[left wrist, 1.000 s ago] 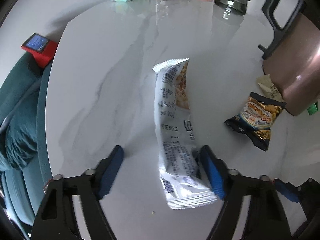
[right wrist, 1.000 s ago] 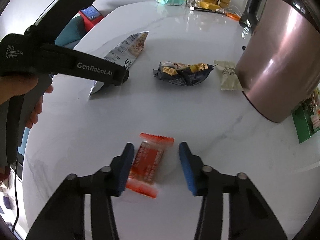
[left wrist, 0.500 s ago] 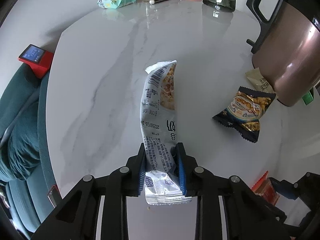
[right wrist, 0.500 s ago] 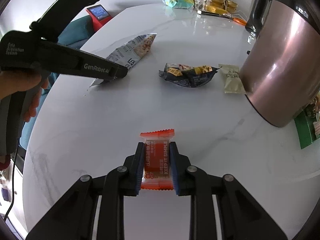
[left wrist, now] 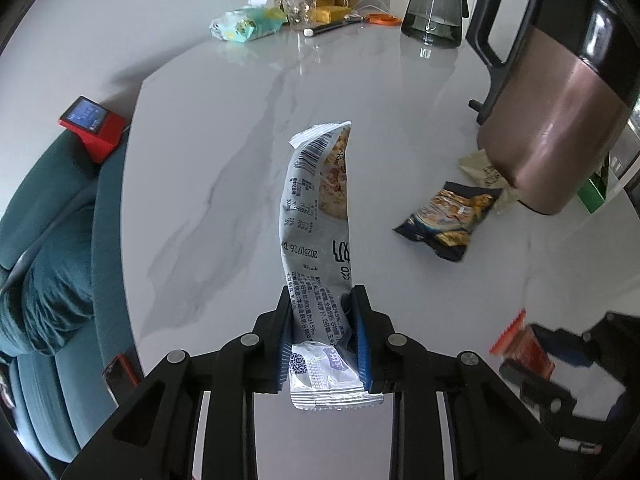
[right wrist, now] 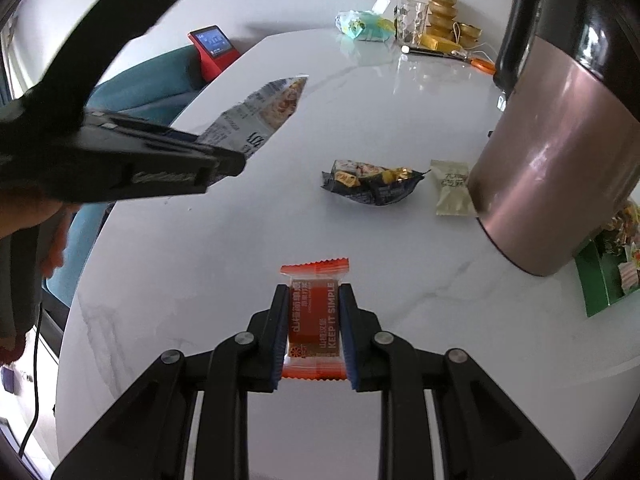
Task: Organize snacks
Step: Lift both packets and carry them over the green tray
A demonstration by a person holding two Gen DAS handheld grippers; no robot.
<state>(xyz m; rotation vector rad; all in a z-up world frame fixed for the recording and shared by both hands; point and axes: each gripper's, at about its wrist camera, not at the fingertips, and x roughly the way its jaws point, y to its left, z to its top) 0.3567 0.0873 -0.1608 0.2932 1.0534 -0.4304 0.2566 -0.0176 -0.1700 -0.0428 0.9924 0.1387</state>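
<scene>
My left gripper (left wrist: pixel 322 322) is shut on a long silver-white snack packet (left wrist: pixel 318 216) and holds it off the white marble table (left wrist: pixel 208 184), its far end pointing away. The packet also shows in the right wrist view (right wrist: pixel 264 116). My right gripper (right wrist: pixel 314 322) is shut on a small orange-red snack packet (right wrist: pixel 314 312) held just above the table; it shows blurred in the left wrist view (left wrist: pixel 524 344). A dark snack bag with gold print (left wrist: pixel 450 216) (right wrist: pixel 370 184) and a pale beige sachet (right wrist: pixel 452 192) lie on the table near the kettle.
A large copper-coloured kettle (left wrist: pixel 560 120) (right wrist: pixel 560 152) stands at the right. A green box (right wrist: pixel 604 280) sits behind it. At the far edge are a teal packet (left wrist: pixel 244 26), glasses, gold items, scissors and a dark jug (left wrist: pixel 434 12). A teal chair (left wrist: pixel 48 240) and red device (left wrist: pixel 90 126) are left.
Both grippers closed on their packets: the left on the silver packet, the right on the orange one. Both packets have since been lifted off the table.
</scene>
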